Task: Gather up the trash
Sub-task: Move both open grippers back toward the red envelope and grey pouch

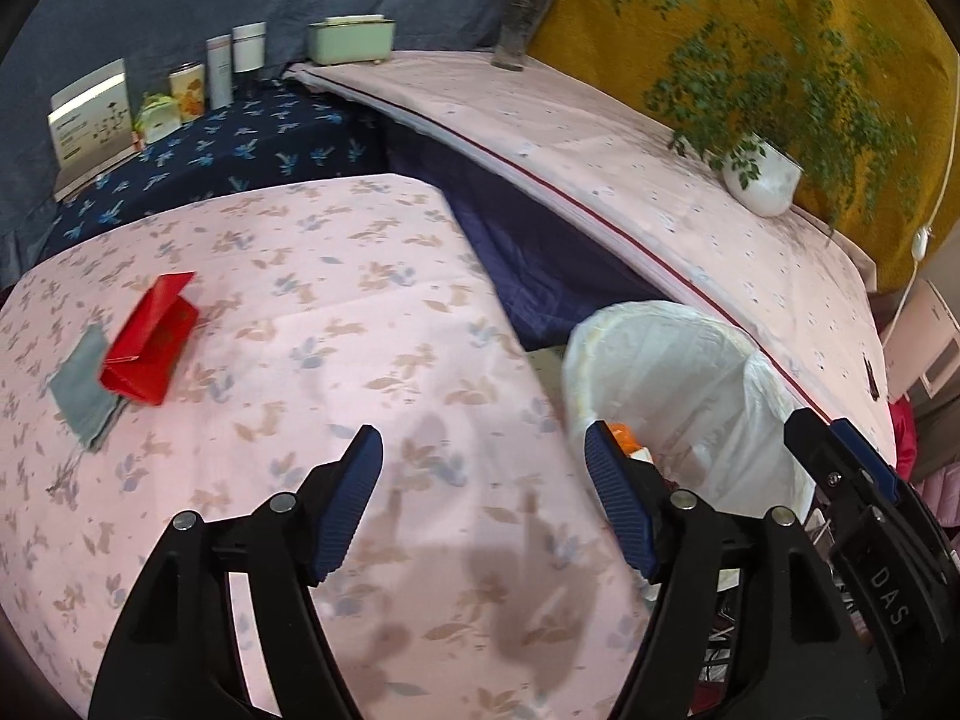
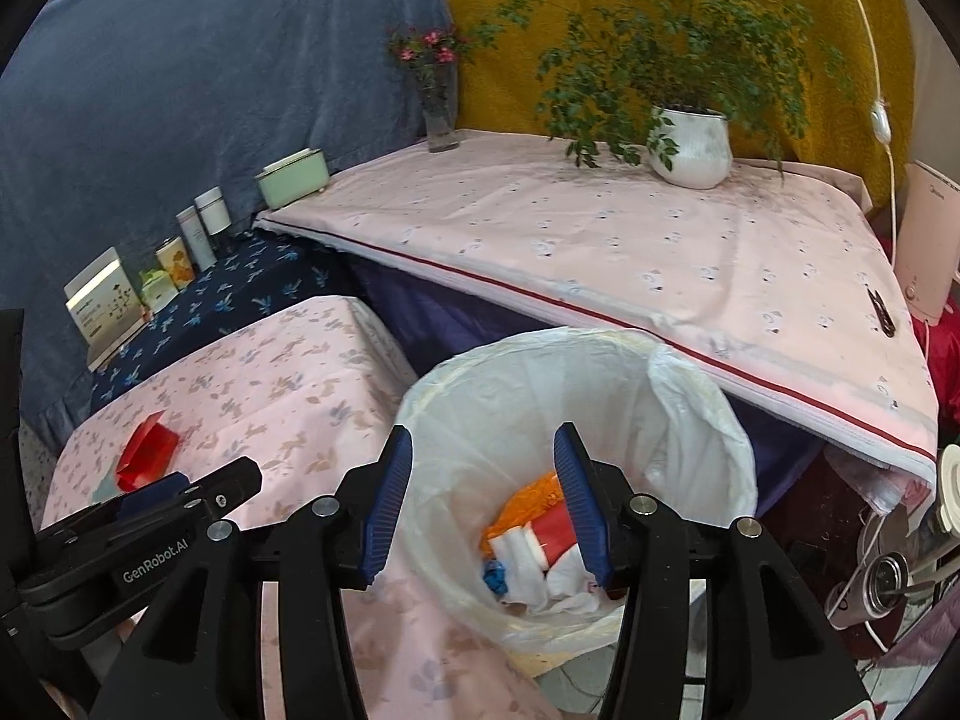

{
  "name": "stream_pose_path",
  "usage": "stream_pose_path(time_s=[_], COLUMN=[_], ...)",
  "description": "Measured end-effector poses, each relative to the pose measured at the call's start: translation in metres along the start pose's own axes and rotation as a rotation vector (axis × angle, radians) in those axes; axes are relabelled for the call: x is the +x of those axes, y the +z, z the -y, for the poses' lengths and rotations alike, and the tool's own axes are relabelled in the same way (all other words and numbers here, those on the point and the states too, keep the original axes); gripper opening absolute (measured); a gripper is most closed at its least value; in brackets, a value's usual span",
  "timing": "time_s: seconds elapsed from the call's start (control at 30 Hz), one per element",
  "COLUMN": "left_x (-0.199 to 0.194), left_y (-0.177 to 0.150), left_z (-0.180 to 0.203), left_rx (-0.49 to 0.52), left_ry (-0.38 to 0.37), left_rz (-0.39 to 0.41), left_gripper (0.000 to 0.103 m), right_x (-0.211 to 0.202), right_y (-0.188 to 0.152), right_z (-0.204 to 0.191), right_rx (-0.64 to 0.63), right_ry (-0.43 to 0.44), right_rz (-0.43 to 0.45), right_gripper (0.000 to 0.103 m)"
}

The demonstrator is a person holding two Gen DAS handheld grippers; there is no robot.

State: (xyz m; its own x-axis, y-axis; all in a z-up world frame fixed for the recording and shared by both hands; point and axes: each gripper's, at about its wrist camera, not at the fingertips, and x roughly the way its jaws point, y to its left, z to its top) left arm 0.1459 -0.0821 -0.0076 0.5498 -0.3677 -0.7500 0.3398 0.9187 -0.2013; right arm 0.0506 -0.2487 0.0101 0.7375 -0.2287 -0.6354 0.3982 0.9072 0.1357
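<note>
A white-lined trash bin point(image 2: 708, 420) stands on the floor between two cloth-covered tables; it also shows in the left wrist view point(image 1: 678, 360). Inside lie orange, red, white and blue scraps point(image 2: 540, 534). A red folded card box point(image 1: 150, 339) lies on a grey cloth point(image 1: 81, 387) on the floral pink table point(image 1: 360, 312), and shows in the right wrist view point(image 2: 147, 450). My left gripper point(image 1: 483, 468) is open and empty over the table's right edge. My right gripper point(image 2: 483, 480) is open and empty above the bin.
A potted plant point(image 2: 690, 144), a flower vase point(image 2: 441, 114) and a green box point(image 2: 294, 177) stand on the far pink table. Cans and cartons point(image 1: 192, 81) line a dark blue shelf. A white appliance point(image 2: 927, 240) and clutter sit at the right.
</note>
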Motion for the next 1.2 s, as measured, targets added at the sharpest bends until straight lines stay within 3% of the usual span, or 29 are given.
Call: stream_pose_path(time_s=[0.3, 0.77, 1.2], left_x=[-0.023, -0.040, -0.038], left_y=[-0.005, -0.024, -0.020], left_z=[-0.073, -0.186, -0.285], left_rx=[-0.113, -0.275, -0.390], left_ry=[0.086, 0.202, 0.280], left_rz=[0.046, 0.051, 0.041], left_gripper=[0.081, 0.085, 0.088], right_x=[-0.006, 0.002, 0.052], right_y=[-0.004, -0.027, -0.044], right_z=[-0.050, -0.161, -0.265], right_rx=[-0.040, -0.177, -0.218], right_ry=[0.072, 0.192, 0.295], right_rz=[-0.004, -0.067, -0.178], right_gripper=[0.058, 0.069, 0.073])
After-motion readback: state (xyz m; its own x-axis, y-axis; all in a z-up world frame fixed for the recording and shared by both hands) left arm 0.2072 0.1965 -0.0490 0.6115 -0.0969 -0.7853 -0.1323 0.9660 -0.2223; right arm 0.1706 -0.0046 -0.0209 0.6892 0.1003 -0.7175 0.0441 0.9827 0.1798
